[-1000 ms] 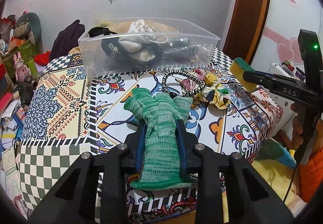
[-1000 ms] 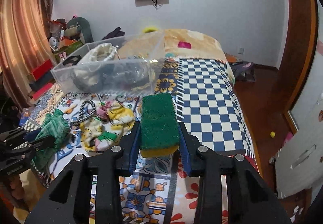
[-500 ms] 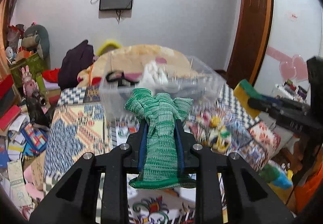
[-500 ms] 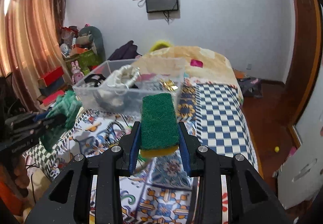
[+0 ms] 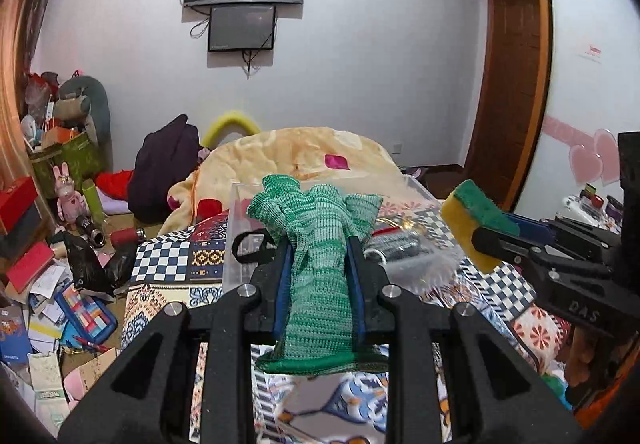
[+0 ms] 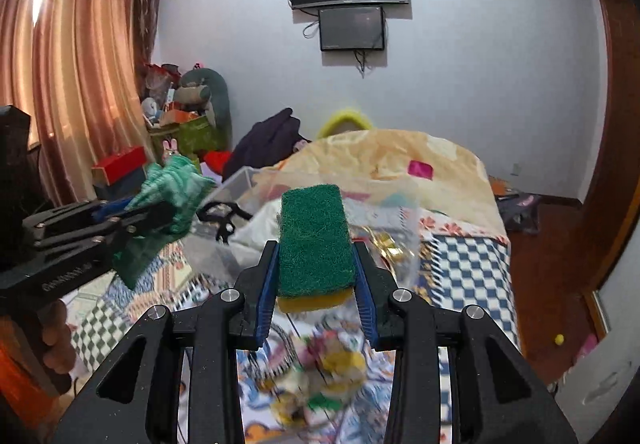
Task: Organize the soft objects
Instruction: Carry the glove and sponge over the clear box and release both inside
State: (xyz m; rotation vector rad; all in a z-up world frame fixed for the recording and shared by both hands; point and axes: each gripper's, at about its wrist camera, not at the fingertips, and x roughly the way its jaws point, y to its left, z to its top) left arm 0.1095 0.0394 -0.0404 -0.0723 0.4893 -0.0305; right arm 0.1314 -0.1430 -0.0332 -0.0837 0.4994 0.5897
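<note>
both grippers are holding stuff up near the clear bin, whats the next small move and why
Probably carry the left gripper a little forward and lower its green knit cloth over the clear bin. The cloth is clamped in the air just short of the bin's near wall, as is the sponge in the right gripper.

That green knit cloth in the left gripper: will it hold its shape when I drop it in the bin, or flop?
Probably flop. The green knit cloth bunches above the left gripper and sags below the fingers, so it looks limp. Its open knit suggests it is light and may snag or cling to the pads on release. It should crumple wherever it lands in the clear bin, not roll.
</note>
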